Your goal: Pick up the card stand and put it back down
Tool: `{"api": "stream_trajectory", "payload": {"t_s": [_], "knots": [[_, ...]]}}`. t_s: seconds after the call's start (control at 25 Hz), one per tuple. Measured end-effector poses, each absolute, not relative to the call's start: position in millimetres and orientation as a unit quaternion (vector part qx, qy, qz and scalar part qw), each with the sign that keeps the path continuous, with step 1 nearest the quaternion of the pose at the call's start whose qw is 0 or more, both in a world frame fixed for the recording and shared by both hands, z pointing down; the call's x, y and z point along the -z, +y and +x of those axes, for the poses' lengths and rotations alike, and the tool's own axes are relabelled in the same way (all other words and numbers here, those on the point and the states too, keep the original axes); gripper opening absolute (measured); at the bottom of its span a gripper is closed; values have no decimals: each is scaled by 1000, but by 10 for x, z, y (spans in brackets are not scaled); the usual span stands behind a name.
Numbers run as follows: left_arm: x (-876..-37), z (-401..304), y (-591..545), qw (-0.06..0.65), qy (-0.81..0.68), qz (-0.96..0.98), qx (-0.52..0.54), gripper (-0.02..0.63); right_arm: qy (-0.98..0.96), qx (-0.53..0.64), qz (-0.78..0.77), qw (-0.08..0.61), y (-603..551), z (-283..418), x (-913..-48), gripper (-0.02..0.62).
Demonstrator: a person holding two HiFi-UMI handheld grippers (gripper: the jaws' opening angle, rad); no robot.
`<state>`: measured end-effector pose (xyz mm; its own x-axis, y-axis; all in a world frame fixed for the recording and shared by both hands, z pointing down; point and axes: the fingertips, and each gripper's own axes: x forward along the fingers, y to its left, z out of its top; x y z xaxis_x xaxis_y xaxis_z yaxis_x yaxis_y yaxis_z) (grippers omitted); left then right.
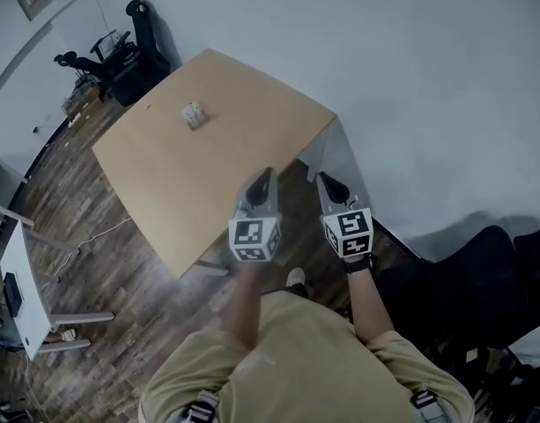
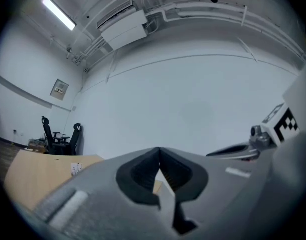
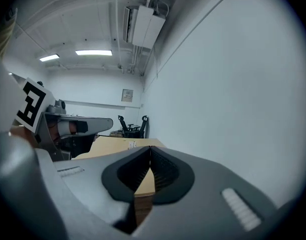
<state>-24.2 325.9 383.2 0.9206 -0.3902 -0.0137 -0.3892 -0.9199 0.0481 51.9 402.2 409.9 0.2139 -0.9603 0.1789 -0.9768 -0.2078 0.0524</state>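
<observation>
Held side by side at the table's near edge, the left gripper (image 1: 263, 176) and right gripper (image 1: 327, 181) both have their jaws closed on nothing. Well beyond them, the card stand (image 1: 193, 114) sits on the wooden table (image 1: 208, 174) towards its far side.

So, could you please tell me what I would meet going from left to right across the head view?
white desk → office chairs → card stand → left gripper → right gripper → black seat

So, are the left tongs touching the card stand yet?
Apart. The head view shows the card stand sitting far across the table, while the left tongs hang by the table's near edge, with bare tabletop between them.
</observation>
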Motion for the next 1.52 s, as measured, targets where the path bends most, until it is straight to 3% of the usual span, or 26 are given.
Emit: {"api": "stream_trajectory", "payload": {"t_s": [0.2, 0.52, 1.08, 1.52], "knots": [[-3610, 37, 2528, 53, -231, 971, 27, 3, -645, -53, 758, 86, 3257, 808, -3879, 6], [-3753, -168, 1560, 81, -323, 943, 4, 3, -723, -69, 679, 104, 2017, 611, -3928, 6], [-3744, -241, 269, 35, -497, 867, -2, 3, -846, -11, 529, 60, 217, 612, -3752, 6], [-4097, -176, -128, 52, -546, 836, -26, 3, -857, -69, 507, 56, -422, 999, -4290, 6]]}}
